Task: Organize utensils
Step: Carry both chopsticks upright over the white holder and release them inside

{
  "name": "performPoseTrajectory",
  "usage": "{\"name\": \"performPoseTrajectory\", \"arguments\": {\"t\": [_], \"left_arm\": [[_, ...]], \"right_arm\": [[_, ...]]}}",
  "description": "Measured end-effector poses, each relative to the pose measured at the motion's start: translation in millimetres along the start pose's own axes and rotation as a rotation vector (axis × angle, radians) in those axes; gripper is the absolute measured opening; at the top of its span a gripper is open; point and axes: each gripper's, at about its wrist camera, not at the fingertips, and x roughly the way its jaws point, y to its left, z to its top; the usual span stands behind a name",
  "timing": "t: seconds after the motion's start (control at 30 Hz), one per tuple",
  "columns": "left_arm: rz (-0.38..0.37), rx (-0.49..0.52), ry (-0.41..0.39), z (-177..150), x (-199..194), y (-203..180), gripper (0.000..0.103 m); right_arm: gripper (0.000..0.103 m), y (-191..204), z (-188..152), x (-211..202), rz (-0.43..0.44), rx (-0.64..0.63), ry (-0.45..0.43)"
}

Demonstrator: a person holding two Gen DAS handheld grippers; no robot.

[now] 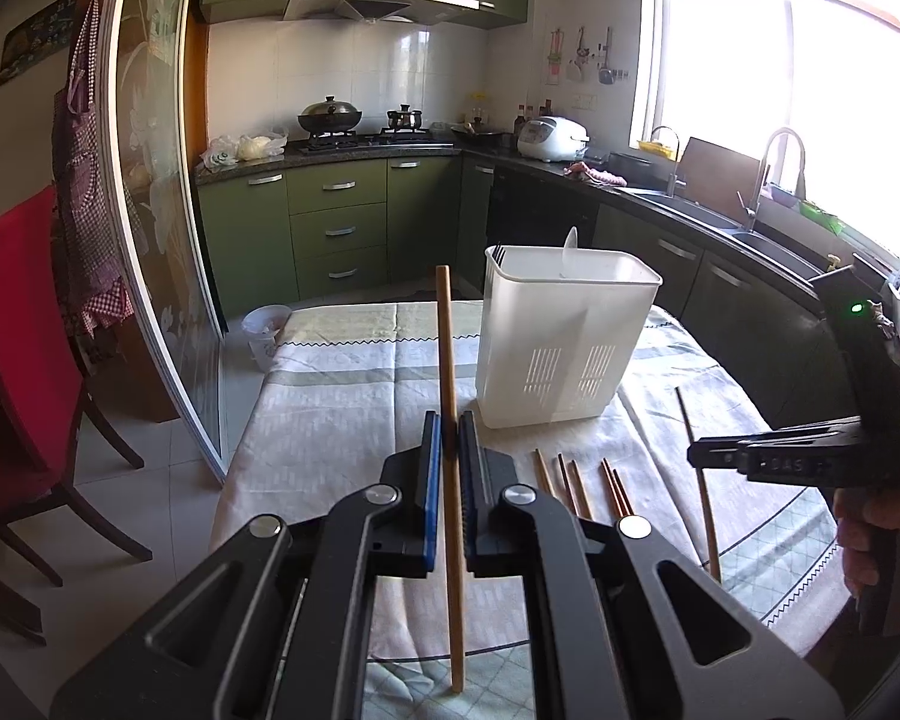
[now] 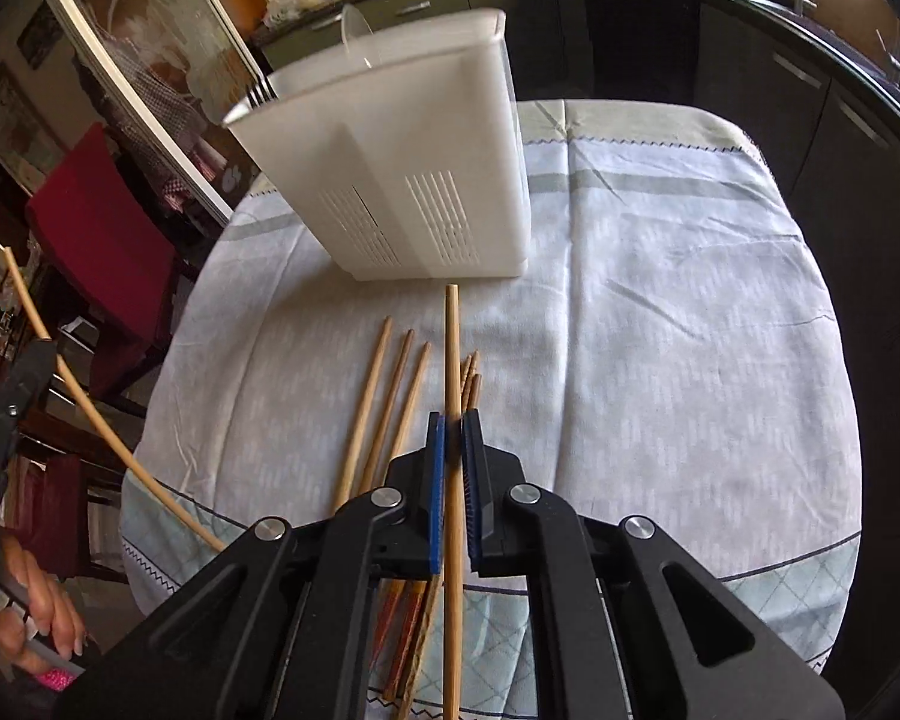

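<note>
Task is judged approx. half done. A fork (image 1: 498,252) and a pale spoon (image 1: 570,246) are already seen standing in the white holder (image 1: 564,348), which is set upright on the worktop (image 2: 660,300), centre of the left view, upper centre of the right view.

One chopstick (image 1: 450,420) is pinched in the left gripper (image 1: 449,438), fingers closed down to the stick's width, stick near vertical, lifted clear of the cloth, left of the holder. A second chopstick (image 2: 452,390) is clamped likewise in the right gripper (image 2: 453,438), fingers almost together, tip pointed at the holder's base.

Still to be sorted: a loose bundle of chopsticks (image 2: 390,396) is left lying on the cloth, lower centre of the right view, just below the right gripper; approx. five or six, exact count not clear.

Surroundings: a red chair (image 1: 24,348) at frame left, a small plastic cup (image 1: 265,333) on the floor beyond the worktop's far-left corner, kitchen cabinets (image 1: 336,228) and a sink (image 1: 708,216) behind. Nothing is seen blocking the holder's open top; the two grippers are near each other, so a clash over the holder is judged possible.
</note>
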Motion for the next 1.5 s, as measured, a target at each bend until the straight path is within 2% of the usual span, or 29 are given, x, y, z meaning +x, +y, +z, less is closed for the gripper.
{"name": "performPoseTrajectory", "arguments": {"t": [0.13,0.27,0.53,0.77,0.93,1.2,1.37,1.5], "left_arm": [[0.006,0.001,0.003,1,-2,0,0.006],[0.011,-0.002,0.003,3,-5,0,0.006],[0.012,0.014,-0.026,9,-18,-6,0.006],[-0.014,0.026,-0.05,27,-24,-18,0.006],[-0.052,0.03,-0.071,60,-26,-28,0.006],[-0.109,0.039,-0.173,141,-35,-50,0.006],[-0.087,0.053,-0.255,185,-28,-65,0.006],[-0.084,0.03,-0.267,202,-1,-70,0.006]], "right_arm": [[0.007,5,-15,-42,0.032,-0.031,-0.138],[0.007,2,-30,-73,0.058,-0.048,-0.223],[0.007,14,-40,-112,0.058,-0.111,-0.324],[0.007,16,-27,-132,0.071,-0.12,-0.367],[0.007,15,-2,-147,0.088,-0.122,-0.392],[0.007,14,46,-172,0.086,-0.122,-0.451],[0.007,11,74,-181,0.083,-0.118,-0.48],[0.007,14,94,-188,0.09,-0.124,-0.513]]}}
